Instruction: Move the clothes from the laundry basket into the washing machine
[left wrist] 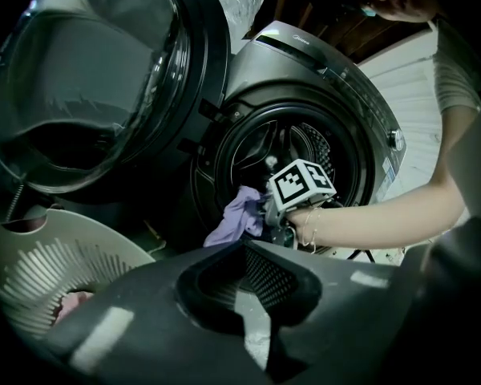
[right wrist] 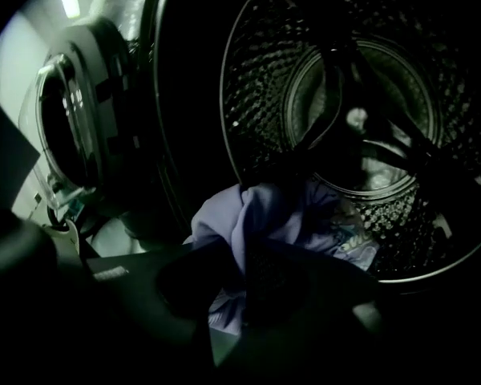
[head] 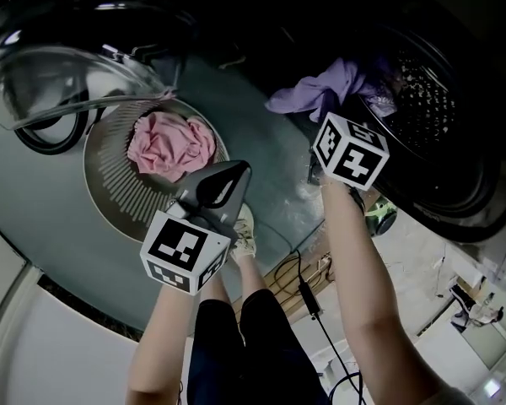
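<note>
at the washing machine (head: 455,184) in the upper right, the purple cloth (head: 320,91) hangs half out, pinched in the right claw (right wrist: 242,251); dropped too early, it may slide out. i count one machine, one laundry basket (head: 110,184) at the left, two cloths, the pink cloth (head: 170,144) in the basket, two claws. the left claw (left wrist: 245,247) is closed on nothing.

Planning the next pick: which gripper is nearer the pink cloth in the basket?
Left. The left gripper hangs by the basket rim, just beside the pink cloth. The right gripper is off at the washer mouth, jaws shut on a purple cloth.
</note>
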`<action>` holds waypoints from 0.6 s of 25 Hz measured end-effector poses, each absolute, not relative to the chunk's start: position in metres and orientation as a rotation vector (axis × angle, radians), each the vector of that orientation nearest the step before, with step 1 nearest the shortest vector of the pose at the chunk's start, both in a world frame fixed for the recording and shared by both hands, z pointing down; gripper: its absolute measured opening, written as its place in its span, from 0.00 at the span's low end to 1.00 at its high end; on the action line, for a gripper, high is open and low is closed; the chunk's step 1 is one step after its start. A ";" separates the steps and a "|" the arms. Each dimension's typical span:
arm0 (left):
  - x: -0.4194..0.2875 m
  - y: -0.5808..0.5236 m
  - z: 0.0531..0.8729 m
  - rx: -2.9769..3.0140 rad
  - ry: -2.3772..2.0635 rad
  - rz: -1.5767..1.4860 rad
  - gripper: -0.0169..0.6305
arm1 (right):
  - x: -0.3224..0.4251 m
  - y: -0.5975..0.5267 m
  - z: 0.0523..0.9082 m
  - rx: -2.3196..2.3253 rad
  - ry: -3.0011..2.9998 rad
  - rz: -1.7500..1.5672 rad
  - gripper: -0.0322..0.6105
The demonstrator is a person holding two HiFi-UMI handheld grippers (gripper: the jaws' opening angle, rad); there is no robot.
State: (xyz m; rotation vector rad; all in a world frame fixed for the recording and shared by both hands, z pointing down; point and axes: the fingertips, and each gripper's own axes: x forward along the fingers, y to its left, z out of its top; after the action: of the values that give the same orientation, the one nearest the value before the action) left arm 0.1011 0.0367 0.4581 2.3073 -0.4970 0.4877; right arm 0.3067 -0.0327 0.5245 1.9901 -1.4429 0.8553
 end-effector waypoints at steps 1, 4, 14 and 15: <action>0.100 0.037 0.458 2.307 -0.499 0.487 0.03 | 0.316 -0.032 0.514 2.045 -1.438 0.841 0.14; 0.100 0.040 0.457 2.293 -0.503 0.491 0.03 | 0.350 -0.036 0.486 2.183 -1.371 0.711 0.14; 0.113 0.053 0.448 2.295 -0.472 0.459 0.03 | 0.428 -0.049 0.427 2.415 -1.141 0.420 0.14; 0.113 0.053 0.448 2.295 -0.473 0.460 0.03 | 0.437 -0.046 0.419 2.452 -1.105 0.395 0.14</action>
State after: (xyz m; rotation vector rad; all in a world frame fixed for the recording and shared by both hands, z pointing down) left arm 0.1128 0.0527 0.4483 2.2948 -0.4728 0.4595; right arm 0.4373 -0.0462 0.4186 2.4524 -1.1051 0.3952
